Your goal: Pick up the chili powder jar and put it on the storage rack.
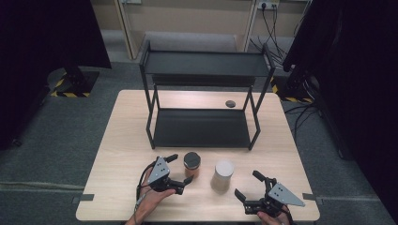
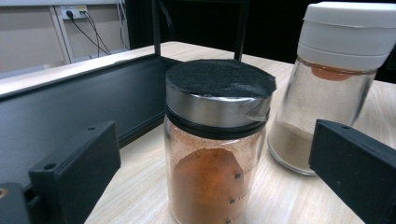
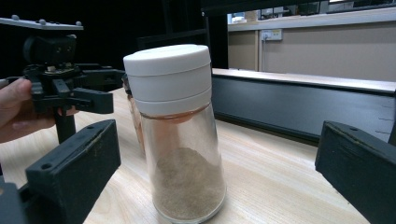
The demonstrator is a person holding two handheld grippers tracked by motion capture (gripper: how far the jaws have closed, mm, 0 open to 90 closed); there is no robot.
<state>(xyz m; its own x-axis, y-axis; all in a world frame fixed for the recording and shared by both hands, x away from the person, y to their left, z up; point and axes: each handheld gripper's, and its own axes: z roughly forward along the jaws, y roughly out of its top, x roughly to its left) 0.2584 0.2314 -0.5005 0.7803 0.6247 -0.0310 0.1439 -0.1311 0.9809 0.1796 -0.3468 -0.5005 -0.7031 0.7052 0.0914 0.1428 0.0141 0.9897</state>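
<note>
High view: two jars stand upright near the front edge of the desk (image 1: 122, 140), side by side and a little apart, in front of a black two-tier rack (image 1: 202, 126). The dark-lidded jar (image 1: 192, 164) holds reddish-brown powder; the white-capped jar (image 1: 223, 175) holds a paler, greyish powder. A small dark disc (image 1: 230, 103) lies on the desk behind the rack's lower shelf.

The left gripper (image 1: 180, 169) is held at the left of the dark-lidded jar with its jaws released and spread on either side of it; one jaw tip lies behind the jar, the other in front. No contact with the glass is evident. The right gripper (image 1: 248, 185) is to the right of the white-capped jar, jaws released and spread, clear of the jar.

Left gripper view: the dark-lidded jar (image 2: 215, 140) stands between the two open jaws, touching neither, with the white-capped jar (image 2: 327, 88) beyond it to the right and the rack's lower shelf (image 2: 70, 107) to the left.

Right gripper view: the white-capped jar (image 3: 177, 130) stands between the two open jaws, with a gap on each side. The left gripper (image 3: 70, 88) and the hand (image 3: 18, 112) holding it appear beyond.
</note>
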